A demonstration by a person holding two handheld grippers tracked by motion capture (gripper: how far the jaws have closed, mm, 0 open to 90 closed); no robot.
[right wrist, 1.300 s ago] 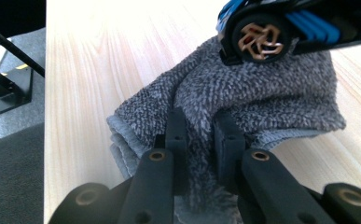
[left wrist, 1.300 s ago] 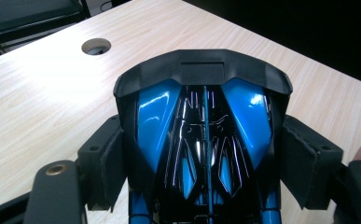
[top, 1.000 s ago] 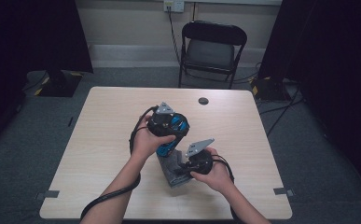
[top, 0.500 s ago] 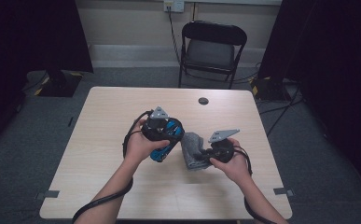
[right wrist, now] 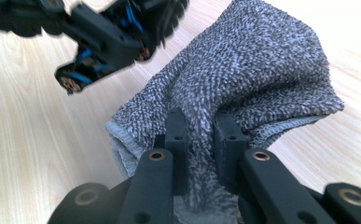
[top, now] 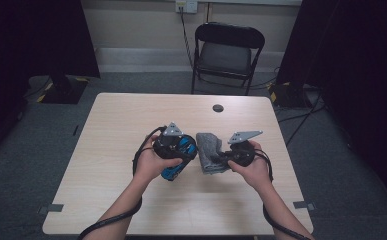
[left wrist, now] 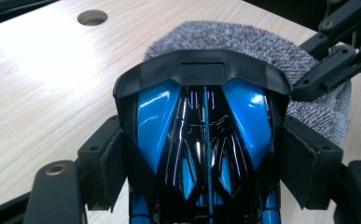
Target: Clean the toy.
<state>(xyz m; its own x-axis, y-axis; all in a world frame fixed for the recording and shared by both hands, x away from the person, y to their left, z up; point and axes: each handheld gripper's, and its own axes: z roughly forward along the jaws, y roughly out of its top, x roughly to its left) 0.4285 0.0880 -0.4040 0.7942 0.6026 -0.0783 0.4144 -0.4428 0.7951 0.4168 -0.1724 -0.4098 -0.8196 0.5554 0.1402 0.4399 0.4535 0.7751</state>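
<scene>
A glossy blue and black toy car (left wrist: 201,140) sits between the pads of my left gripper (left wrist: 206,163), which is shut on its sides. In the high view the left gripper (top: 180,149) holds the car (top: 173,171) just above the table's middle. A grey knitted cloth (top: 208,152) lies bunched to the right of the car, touching it. My right gripper (right wrist: 200,135) is shut on a fold of the cloth (right wrist: 262,70). From above, the right gripper (top: 225,158) points left into the cloth. The cloth (left wrist: 262,46) rises behind the car's nose.
The light wooden table (top: 111,130) has a round cable hole (top: 218,108) near its far edge. A black folding chair (top: 228,50) stands behind the table. Cables trail from both grippers toward the front edge.
My right hand has carried the cloth from in front of the car to the car's right side, a little farther from the person. The left hand with the car has sunk slightly.
</scene>
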